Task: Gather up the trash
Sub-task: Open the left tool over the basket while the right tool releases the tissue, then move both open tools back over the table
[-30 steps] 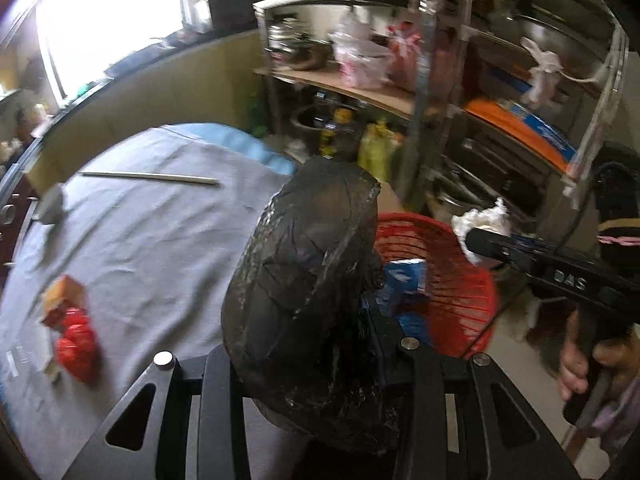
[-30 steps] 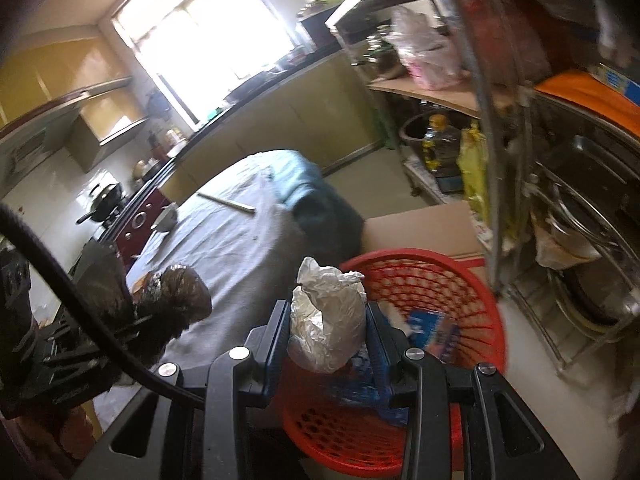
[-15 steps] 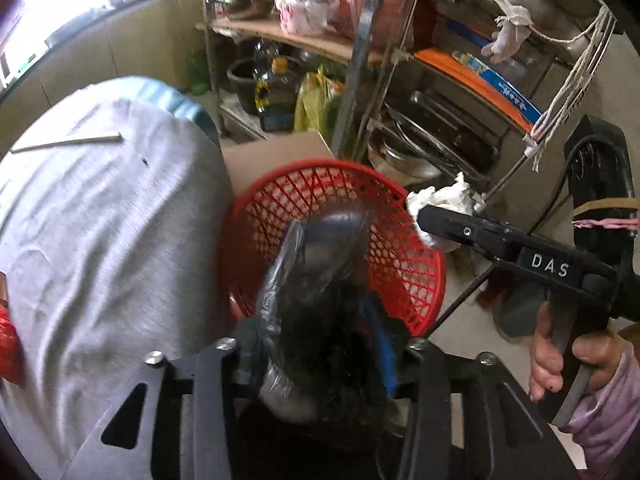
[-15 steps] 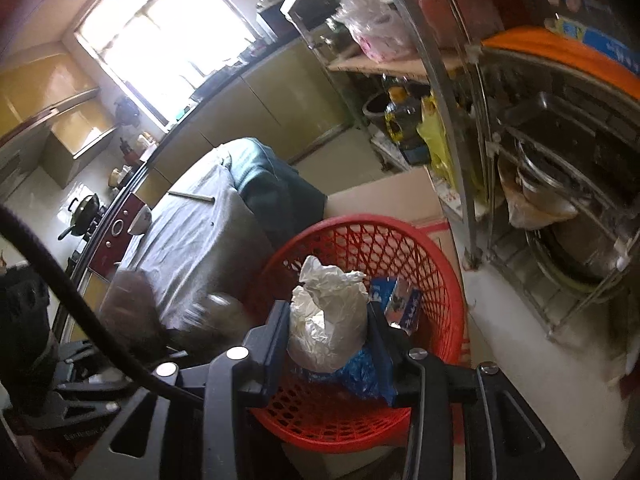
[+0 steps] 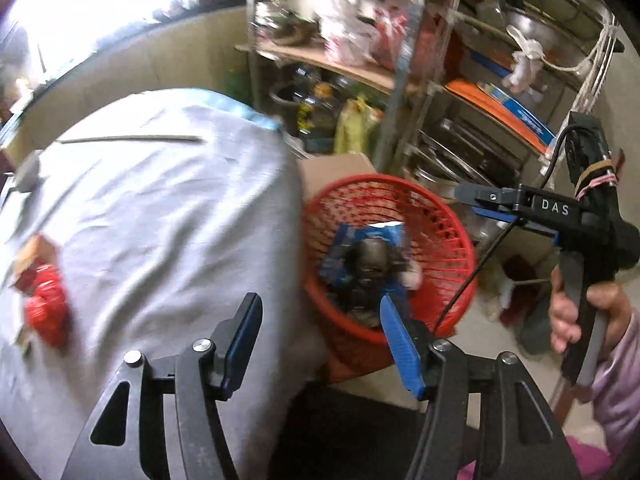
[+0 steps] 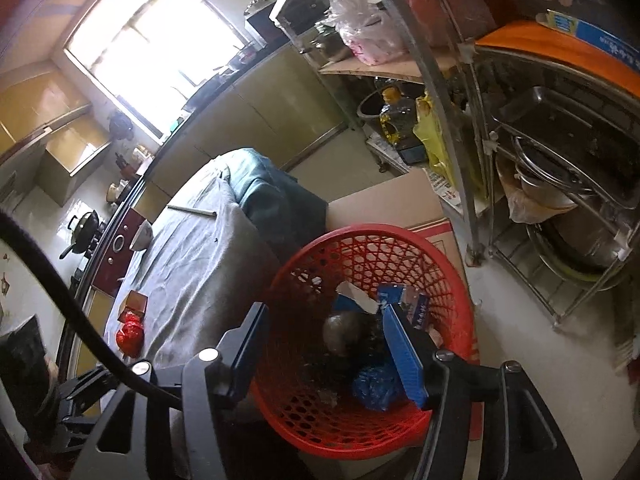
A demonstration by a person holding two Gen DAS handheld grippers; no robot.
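A red mesh basket point(image 5: 452, 236) point(image 6: 448, 268) stands on the floor beside the cloth-covered table point(image 5: 160, 216). A black plastic bag point(image 5: 370, 264) point(image 6: 340, 330) lies inside it with blue wrappers point(image 6: 416, 306) and a blue bag point(image 6: 376, 386). My left gripper point(image 5: 320, 332) is open and empty, above the table edge and the basket. My right gripper point(image 6: 324, 344) is open and empty, right above the basket; it also shows in the left wrist view point(image 5: 480, 200). A red wrapper point(image 5: 46, 306) point(image 6: 130, 336) and a small box point(image 6: 134, 304) lie on the table.
A metal rack point(image 6: 540, 140) with pots, bottles and bags stands behind the basket. A cardboard box point(image 6: 396, 204) sits between rack and table. A thin stick point(image 5: 128, 139) and a grey object point(image 5: 28, 170) lie on the far side of the table.
My left gripper has opened and dropped the black bag into the basket. My right gripper has opened and let go of the white bag, which I cannot make out now.
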